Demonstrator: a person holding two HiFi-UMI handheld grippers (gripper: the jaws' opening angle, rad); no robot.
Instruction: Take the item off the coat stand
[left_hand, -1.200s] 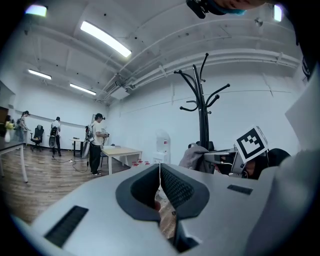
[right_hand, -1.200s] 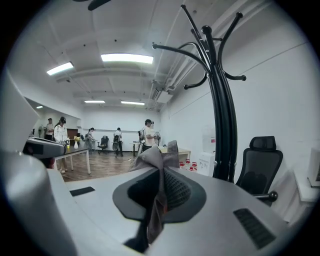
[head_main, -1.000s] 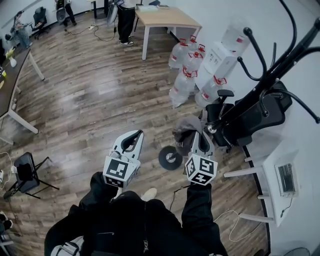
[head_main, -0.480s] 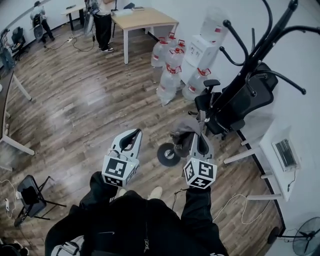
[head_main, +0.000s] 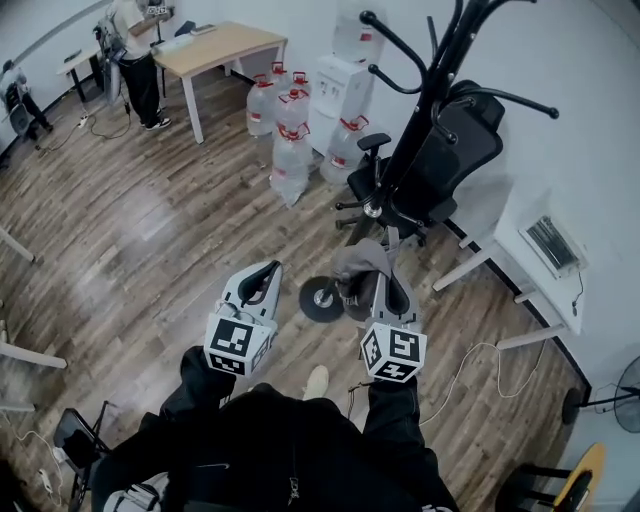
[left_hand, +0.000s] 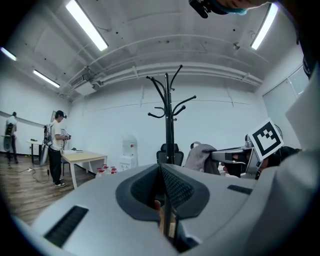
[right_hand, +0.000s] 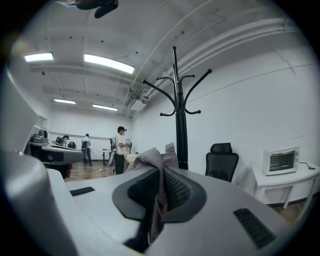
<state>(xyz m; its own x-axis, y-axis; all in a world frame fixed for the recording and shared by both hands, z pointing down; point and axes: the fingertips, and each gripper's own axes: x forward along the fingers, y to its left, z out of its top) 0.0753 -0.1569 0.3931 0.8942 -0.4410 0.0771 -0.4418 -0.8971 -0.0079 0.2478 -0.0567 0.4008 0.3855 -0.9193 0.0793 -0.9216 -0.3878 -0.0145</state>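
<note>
The black coat stand (head_main: 420, 125) rises at the upper middle, and its round base (head_main: 322, 298) rests on the wood floor. My right gripper (head_main: 383, 278) is shut on a grey cloth item (head_main: 358, 262), seemingly a cap, which hangs free of the hooks just in front of the base. In the right gripper view the grey cloth (right_hand: 150, 159) is pinched between the jaws of the right gripper (right_hand: 161, 187), with the stand (right_hand: 179, 115) behind. My left gripper (head_main: 266, 272) is to the left, shut and empty. The left gripper view shows the left gripper (left_hand: 162, 187), the stand (left_hand: 169, 115) and the held cloth (left_hand: 201, 157).
A black office chair (head_main: 440, 160) stands right behind the stand. Several water bottles (head_main: 290, 140) and a dispenser (head_main: 340, 85) line the wall. A white desk with an appliance (head_main: 550, 245) is at right. A wooden table (head_main: 215, 50) and a person (head_main: 130, 50) are farther off. A cable (head_main: 470, 360) lies on the floor.
The head view has swung: stand, chair and bottles shifted from the right side to the upper middle. The right gripper kept its hold on the grey item. The left gripper stayed beside it.
</note>
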